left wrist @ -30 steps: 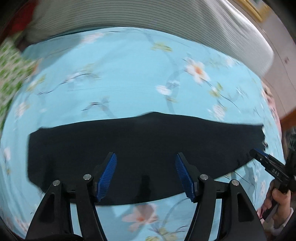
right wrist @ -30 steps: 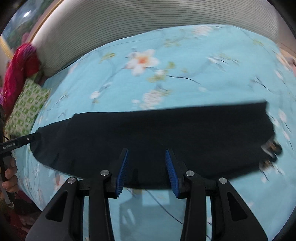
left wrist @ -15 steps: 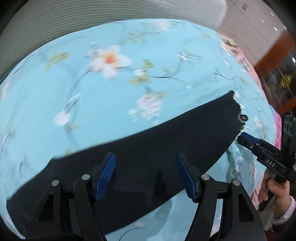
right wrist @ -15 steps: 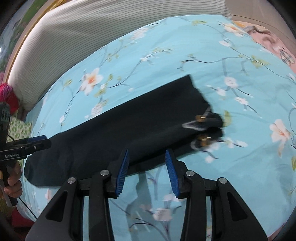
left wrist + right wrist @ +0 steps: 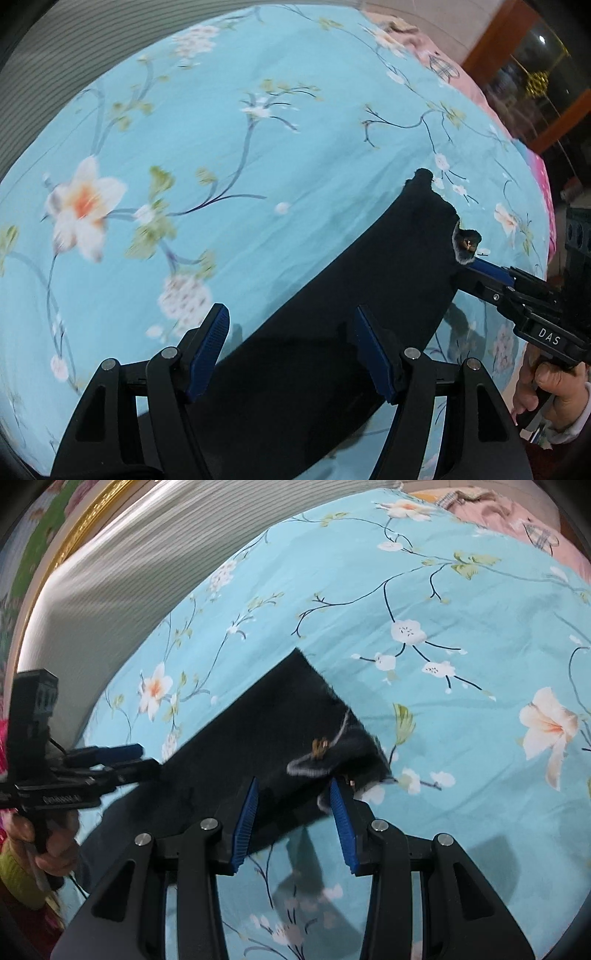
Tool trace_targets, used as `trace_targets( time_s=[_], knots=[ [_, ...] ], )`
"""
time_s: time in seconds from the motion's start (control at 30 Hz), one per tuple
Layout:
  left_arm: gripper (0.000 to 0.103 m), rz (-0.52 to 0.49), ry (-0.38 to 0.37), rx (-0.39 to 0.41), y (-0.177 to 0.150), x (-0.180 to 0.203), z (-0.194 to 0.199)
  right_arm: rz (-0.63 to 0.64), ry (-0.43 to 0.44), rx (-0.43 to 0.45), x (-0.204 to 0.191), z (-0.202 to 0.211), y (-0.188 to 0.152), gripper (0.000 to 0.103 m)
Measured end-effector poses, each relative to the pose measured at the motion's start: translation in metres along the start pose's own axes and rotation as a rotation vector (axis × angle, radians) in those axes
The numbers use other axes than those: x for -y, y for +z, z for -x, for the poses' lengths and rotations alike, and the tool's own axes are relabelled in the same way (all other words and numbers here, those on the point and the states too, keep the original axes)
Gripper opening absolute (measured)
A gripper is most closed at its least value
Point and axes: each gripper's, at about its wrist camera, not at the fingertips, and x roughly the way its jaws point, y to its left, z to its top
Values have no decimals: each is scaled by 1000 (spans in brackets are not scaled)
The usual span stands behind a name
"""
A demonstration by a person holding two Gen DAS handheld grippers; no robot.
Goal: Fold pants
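The black pants (image 5: 332, 317) lie folded lengthwise as a long dark strip on the blue floral bedsheet (image 5: 221, 155). My left gripper (image 5: 291, 350) is open and empty, its fingers straddling the strip's middle part. My right gripper (image 5: 295, 819) is open and empty, just short of the waistband end (image 5: 332, 753), where a grey drawstring and gold eyelets show. In the left wrist view the right gripper (image 5: 476, 267) reaches the waistband end from the right. In the right wrist view the left gripper (image 5: 122, 758) sits at the strip's left part.
A grey ribbed headboard (image 5: 110, 579) runs along the bed's far side. A pink blanket (image 5: 436, 55) lies at the bed's far right end. Wooden furniture (image 5: 517, 62) stands beyond it. The bed's near edge lies below both grippers.
Both grippers have swung to the right along the pants. The right one has come up close to the waistband end. The left one has gone from the leg end toward the middle.
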Motion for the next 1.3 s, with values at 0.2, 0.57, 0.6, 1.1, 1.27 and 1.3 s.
trace_targets(
  time_s=[0.2, 0.57, 0.6, 1.1, 1.27, 1.3],
  knots=[
    [70, -29, -14, -31, 19, 14, -17, -3, 22, -2, 3, -7, 8, 6],
    [71, -115, -61, -76, 48, 45, -39, 16, 31, -26, 15, 4, 5, 6],
    [71, -129, -66, -87, 50, 49, -43, 13, 29, -27, 16, 4, 5, 6],
    [72, -248, -112, -183, 71, 78, -82, -138, -3, -38, 41, 1, -4, 42],
    [72, -245, -158, -181, 80, 85, -92, -179, 39, -11, 50, -4, -5, 41],
    [72, -255, -167, -178, 81, 88, -94, -178, 53, -11, 49, -4, -5, 33]
  ],
)
